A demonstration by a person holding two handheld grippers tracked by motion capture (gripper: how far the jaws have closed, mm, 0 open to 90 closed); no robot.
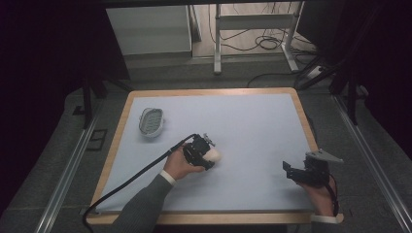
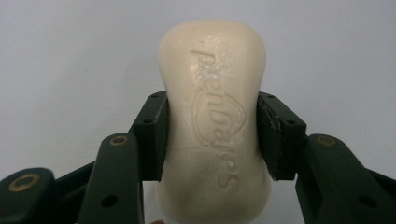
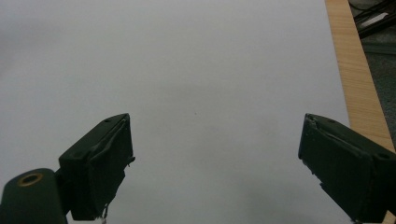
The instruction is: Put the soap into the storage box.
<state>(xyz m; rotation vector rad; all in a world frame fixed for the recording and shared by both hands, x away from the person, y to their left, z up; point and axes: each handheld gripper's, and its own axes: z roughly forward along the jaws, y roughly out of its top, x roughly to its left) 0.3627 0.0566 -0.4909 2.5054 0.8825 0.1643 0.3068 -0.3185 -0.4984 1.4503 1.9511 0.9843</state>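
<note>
Left gripper [image 2: 212,135]: fingers clamped on the waist of a cream soap bar [image 2: 215,121], one pad on each long side, embossed face toward the camera. The far end of the bar sticks out well beyond the fingers; the near end runs back between them toward the gripper body. In the high view the bar [image 1: 213,155] shows as a pale lump at the tip of the left gripper [image 1: 204,154], over the middle of the grey surface [image 1: 252,126].

Right gripper [image 3: 215,158]: fingers wide apart, nothing between them, bare surface ahead of them. In the high view it [image 1: 291,173] sits near the right edge, well apart from the soap.

A white soap dish [image 1: 151,121] with a slotted insert lies well beyond the left fingers, toward the far left corner, likely where the bar goes.

Risks, as judged:
- Soap is smooth and its sides curve. The pads bear on the narrowed waist only, so the bar could pivot or squirt out endwise if the hand tilts or swings fast.
- A harder squeeze could dent the bar or push it forward out of the fingers.
- Whether the bar rests on the surface or is lifted clear is hard to tell; if it drags, it could twist in the grip.
- A tilted bar may catch the dish rim and shove the light dish away.
</note>
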